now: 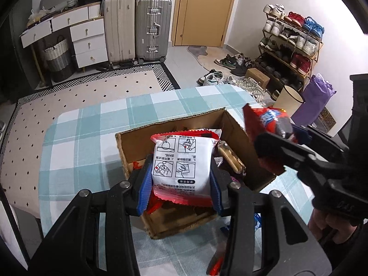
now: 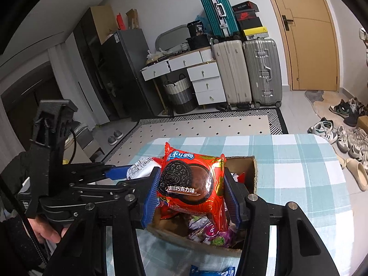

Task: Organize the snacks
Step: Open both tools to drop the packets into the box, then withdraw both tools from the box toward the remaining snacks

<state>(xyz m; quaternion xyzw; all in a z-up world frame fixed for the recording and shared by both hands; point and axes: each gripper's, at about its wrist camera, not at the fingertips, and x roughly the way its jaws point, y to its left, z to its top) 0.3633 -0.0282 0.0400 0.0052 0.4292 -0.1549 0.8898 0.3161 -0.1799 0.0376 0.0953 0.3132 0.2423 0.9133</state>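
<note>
My left claw is clamped on a white-and-red snack packet, my right claw on a red Oreo packet; both hang over the open cardboard box, already part-filled with snacks. I judge these pillow packs light, puffy and slick, with brittle biscuits inside, so I'd pinch the sides gently, as now, not squeeze hard. The box sits on a worktop under a teal checked cloth. Beyond lie a spotted rug, suitcases at the far wall and a shoe rack to the right.
</note>
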